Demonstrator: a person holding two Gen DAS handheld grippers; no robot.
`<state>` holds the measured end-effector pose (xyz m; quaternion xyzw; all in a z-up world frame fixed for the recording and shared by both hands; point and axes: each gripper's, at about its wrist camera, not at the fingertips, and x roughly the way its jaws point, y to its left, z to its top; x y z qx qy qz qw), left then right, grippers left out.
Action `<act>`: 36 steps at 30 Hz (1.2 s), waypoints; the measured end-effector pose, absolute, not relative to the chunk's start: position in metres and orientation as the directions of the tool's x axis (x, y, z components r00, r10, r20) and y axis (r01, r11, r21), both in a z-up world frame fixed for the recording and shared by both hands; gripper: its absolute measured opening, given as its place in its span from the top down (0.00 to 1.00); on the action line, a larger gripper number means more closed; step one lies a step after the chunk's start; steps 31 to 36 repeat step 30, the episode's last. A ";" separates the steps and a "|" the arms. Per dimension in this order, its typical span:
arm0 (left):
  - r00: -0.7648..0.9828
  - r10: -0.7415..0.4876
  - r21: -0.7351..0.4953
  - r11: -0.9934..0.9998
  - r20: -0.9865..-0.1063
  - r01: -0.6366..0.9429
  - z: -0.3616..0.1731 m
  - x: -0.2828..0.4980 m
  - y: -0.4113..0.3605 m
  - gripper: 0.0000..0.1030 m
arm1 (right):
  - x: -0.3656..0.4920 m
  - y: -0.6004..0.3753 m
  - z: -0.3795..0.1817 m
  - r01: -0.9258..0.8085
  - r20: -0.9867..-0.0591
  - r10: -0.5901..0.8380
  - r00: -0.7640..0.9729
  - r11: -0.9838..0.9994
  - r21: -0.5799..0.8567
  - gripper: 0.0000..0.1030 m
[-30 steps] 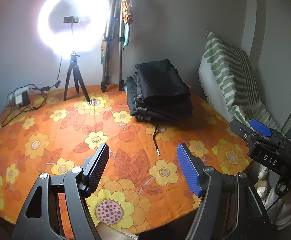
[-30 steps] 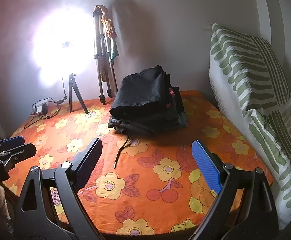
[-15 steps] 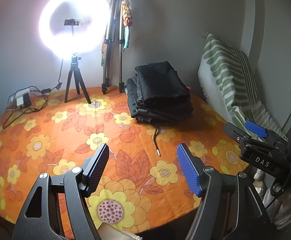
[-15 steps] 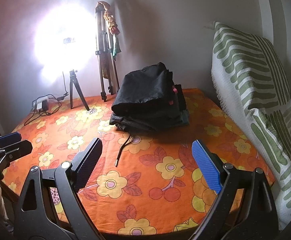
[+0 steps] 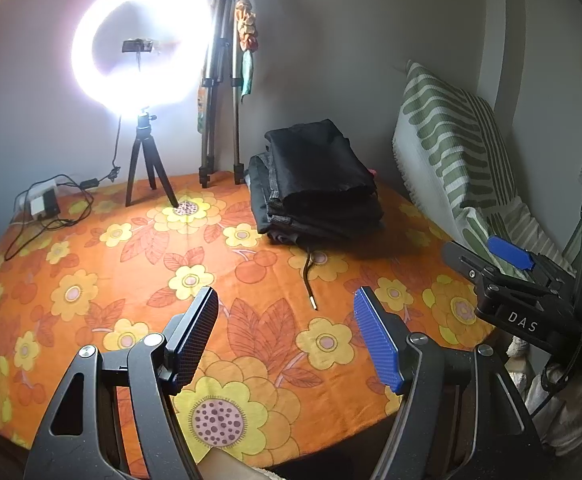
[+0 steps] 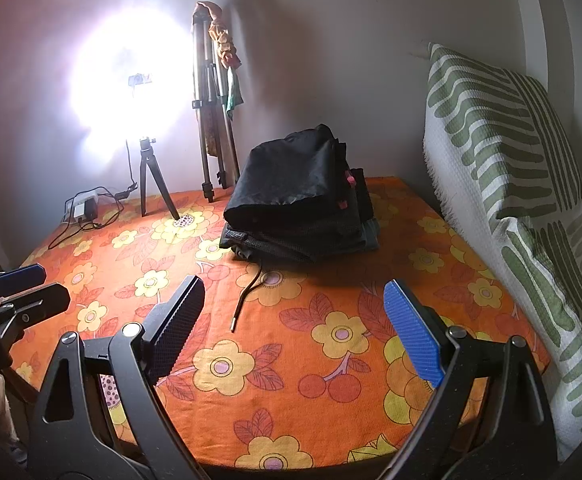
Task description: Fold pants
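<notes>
A stack of folded dark pants (image 5: 315, 184) sits at the back of the orange flowered table (image 5: 91, 280), also in the right wrist view (image 6: 295, 200). A black drawstring (image 5: 310, 280) trails from it toward me, also in the right wrist view (image 6: 247, 292). My left gripper (image 5: 287, 340) is open and empty above the table's near edge. My right gripper (image 6: 295, 336) is open and empty, likewise near the front edge. Each gripper shows at the side of the other's view (image 5: 507, 276) (image 6: 15, 292).
A lit ring light on a small tripod (image 5: 143, 168) and a folded tall tripod (image 5: 221, 92) stand at the back. A charger with cables (image 5: 43, 204) lies at the back left. A green-striped white cushion (image 6: 511, 184) leans along the right edge.
Both grippers have drifted slightly, shifting the views a little; the right gripper sits a bit lower in the left view. The pants stack has not moved.
</notes>
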<state>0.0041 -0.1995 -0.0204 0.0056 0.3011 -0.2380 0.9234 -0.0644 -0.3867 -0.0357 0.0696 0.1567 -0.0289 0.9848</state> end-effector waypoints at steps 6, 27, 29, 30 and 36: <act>0.706 -0.435 -0.131 0.887 -0.559 0.442 -0.020 0.004 -0.200 0.32 | -0.063 -0.387 -0.037 0.074 -0.317 -0.031 0.948 0.989 0.127 0.09; 0.703 -0.432 -0.111 0.884 -0.565 0.454 -0.025 0.004 -0.198 0.32 | -0.060 -0.384 -0.040 0.061 -0.323 -0.020 0.946 0.991 0.118 0.09; 0.701 -0.428 -0.111 0.886 -0.571 0.450 -0.027 0.005 -0.196 0.32 | -0.060 -0.384 -0.040 0.062 -0.323 -0.021 0.946 0.991 0.118 0.09; 0.699 -0.427 -0.113 0.886 -0.574 0.449 -0.027 0.006 -0.195 0.32 | -0.060 -0.384 -0.040 0.063 -0.323 -0.021 0.946 0.991 0.118 0.09; 0.699 -0.427 -0.113 0.886 -0.574 0.449 -0.027 0.006 -0.195 0.32 | -0.060 -0.384 -0.040 0.063 -0.323 -0.021 0.946 0.991 0.118 0.09</act>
